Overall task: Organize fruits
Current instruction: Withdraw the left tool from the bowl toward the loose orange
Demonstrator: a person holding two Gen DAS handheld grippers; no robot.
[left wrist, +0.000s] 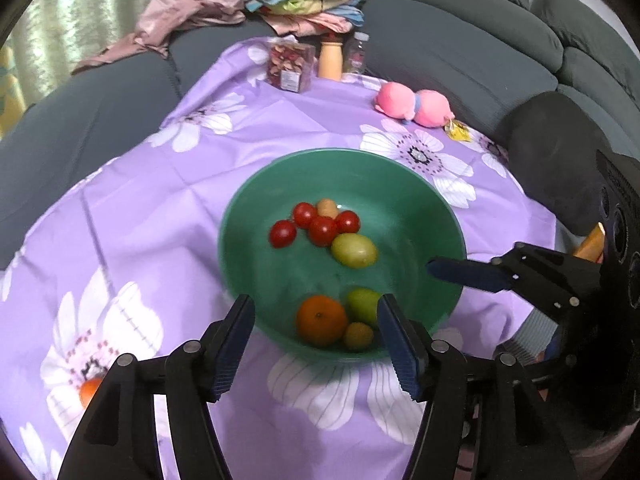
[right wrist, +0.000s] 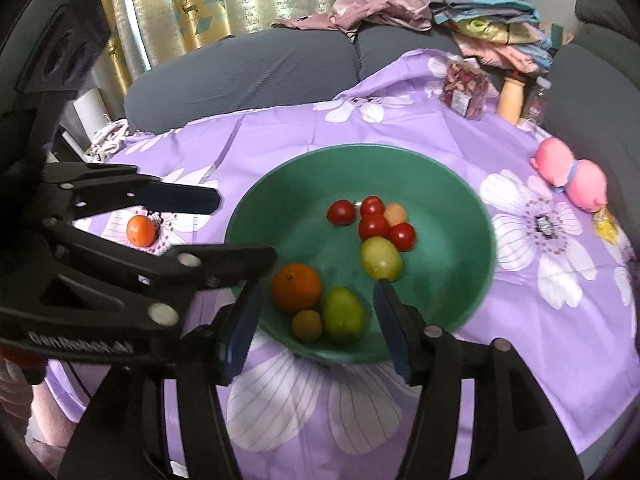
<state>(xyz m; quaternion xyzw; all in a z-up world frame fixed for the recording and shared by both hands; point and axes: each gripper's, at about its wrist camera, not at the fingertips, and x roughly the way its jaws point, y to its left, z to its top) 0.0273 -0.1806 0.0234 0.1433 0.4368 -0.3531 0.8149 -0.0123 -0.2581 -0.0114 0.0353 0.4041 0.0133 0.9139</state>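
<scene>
While both the left gripper [left wrist: 316, 312] and right gripper [right wrist: 316, 300] hover with ribbed jaws spread and empty, smooth round fruits [right wrist: 374, 228] lie inside the glossy green bowl [right wrist: 460, 216] on floral cloth [right wrist: 280, 132].

A bench draped in a purple cloth [left wrist: 168, 208] printed with white flowers carries a green bowl [right wrist: 452, 208] of fruit at its middle. Directly on the cloth lie a lone tangerine [right wrist: 141, 231], a pink plush toy [left wrist: 414, 105], a packet of dried petals [left wrist: 289, 65], and a peach-coloured bottle [left wrist: 331, 60].
</scene>
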